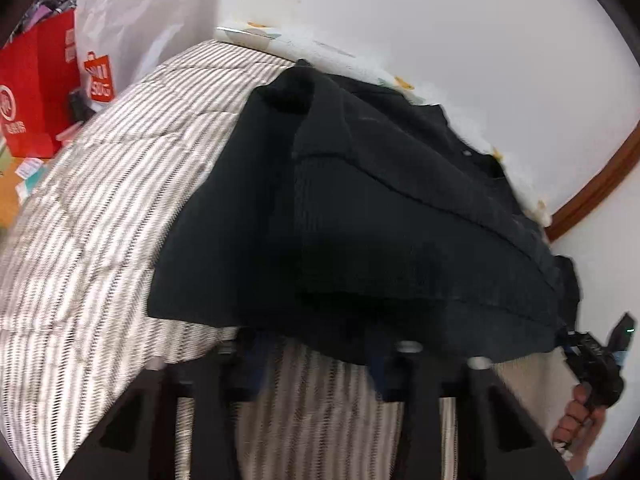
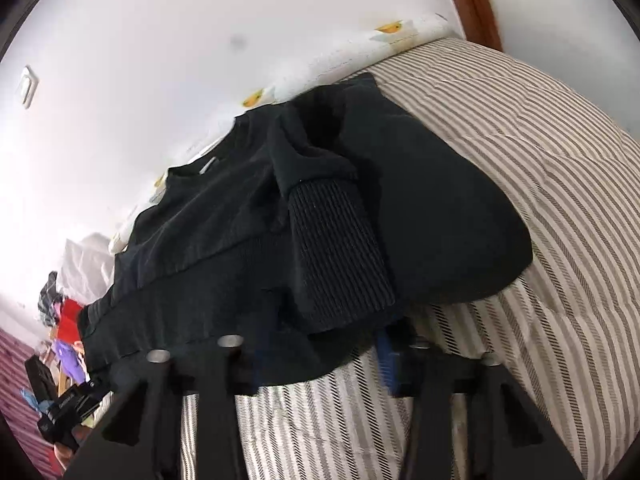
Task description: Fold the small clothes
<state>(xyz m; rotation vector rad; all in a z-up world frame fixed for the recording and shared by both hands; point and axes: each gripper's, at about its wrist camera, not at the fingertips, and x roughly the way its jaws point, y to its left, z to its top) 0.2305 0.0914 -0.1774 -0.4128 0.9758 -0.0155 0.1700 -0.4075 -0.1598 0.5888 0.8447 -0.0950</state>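
Observation:
A black sweater point(image 1: 380, 200) lies on the striped bed quilt point(image 1: 100, 200), sleeves folded in. One ribbed cuff point(image 2: 340, 248) rests on top of the sweater point(image 2: 200, 240). My left gripper point(image 1: 320, 354) is at the near hem, its blue-padded tips sunk in the dark cloth and shut on the hem. My right gripper point(image 2: 326, 362) grips the same hem further along, just under the cuff, with cloth filling the gap between its pads. The right gripper's body point(image 1: 596, 360) and the hand holding it point(image 1: 576, 420) show at the sweater's right corner.
A red paper bag point(image 1: 36, 92) and a white plastic bag point(image 1: 132, 20) stand beyond the bed's left side. A white cloth with yellow prints point(image 2: 360, 52) lines the wall behind the sweater. A brown wooden frame point(image 1: 592, 188) is at the right. Coloured clothes point(image 2: 64, 320) are piled far left.

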